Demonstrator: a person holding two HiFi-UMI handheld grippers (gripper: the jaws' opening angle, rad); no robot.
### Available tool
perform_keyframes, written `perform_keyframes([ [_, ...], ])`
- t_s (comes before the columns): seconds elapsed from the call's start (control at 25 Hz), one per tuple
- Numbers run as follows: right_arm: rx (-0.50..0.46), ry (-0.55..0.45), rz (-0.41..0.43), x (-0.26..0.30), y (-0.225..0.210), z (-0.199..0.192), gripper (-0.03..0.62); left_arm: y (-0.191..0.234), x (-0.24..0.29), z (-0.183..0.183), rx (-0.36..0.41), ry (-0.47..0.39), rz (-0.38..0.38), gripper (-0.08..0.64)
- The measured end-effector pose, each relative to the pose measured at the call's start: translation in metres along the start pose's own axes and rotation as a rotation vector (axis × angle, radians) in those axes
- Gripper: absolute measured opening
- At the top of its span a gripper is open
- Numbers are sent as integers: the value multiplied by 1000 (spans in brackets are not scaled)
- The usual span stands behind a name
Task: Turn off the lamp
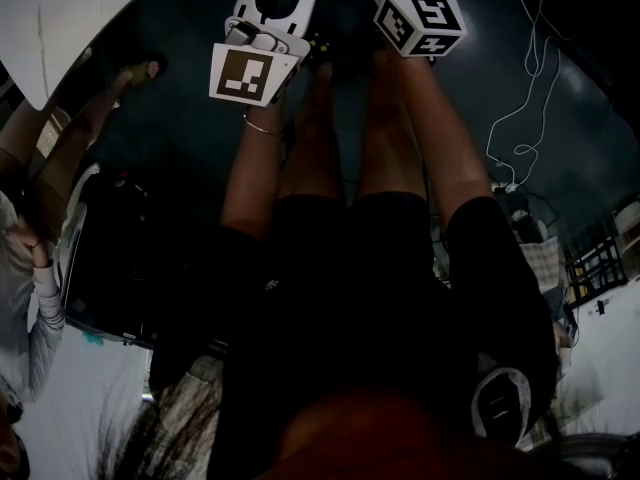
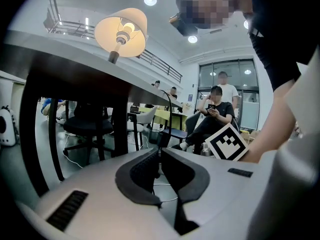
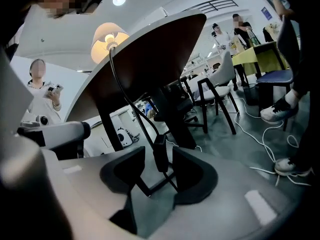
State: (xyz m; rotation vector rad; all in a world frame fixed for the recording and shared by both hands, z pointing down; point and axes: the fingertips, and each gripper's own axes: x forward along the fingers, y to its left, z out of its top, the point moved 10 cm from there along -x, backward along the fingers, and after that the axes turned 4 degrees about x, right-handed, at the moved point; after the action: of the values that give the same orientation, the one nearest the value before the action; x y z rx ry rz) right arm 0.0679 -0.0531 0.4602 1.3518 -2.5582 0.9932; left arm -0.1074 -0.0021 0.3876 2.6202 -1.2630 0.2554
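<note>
The lamp [image 2: 121,29] stands lit on a dark table [image 2: 75,69], its shade glowing; it also glows in the right gripper view [image 3: 107,36]. A black cord [image 3: 125,91] drops from the table edge to an inline switch [image 3: 160,154]. My right gripper [image 3: 159,166] is open, with the switch hanging between its pads and a gap on each side. My left gripper [image 2: 159,159] has its jaws pressed together on the thin black cord [image 2: 167,114], which rises out of them. In the dark head view both marker cubes sit at the top, left [image 1: 250,73] and right [image 1: 420,23].
Black table legs [image 3: 177,119] and office chairs [image 3: 217,96] stand just beyond the switch. White cables [image 3: 260,134] trail over the floor. A seated person [image 2: 215,114] and others are behind; another person [image 3: 42,91] stands at the left. The wearer's legs [image 1: 400,148] fill the head view.
</note>
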Motion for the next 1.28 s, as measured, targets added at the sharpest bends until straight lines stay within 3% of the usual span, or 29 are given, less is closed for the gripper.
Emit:
perform_keyframes([
  [0.12,7,0,-8,6,2,-1,141,6,-3,0,-26,9,4,8],
  [0.36,-5,0,14,0,-9,9,138,-6,5,7,5,12,4,8],
  [0.56,-2,7,10,3,-6,5,88,-2,-2,2,-12,22,4,8],
  [1.28,50,-5,39,-4,-2,4,78,-6,-8,-2,-27,21,23,8],
])
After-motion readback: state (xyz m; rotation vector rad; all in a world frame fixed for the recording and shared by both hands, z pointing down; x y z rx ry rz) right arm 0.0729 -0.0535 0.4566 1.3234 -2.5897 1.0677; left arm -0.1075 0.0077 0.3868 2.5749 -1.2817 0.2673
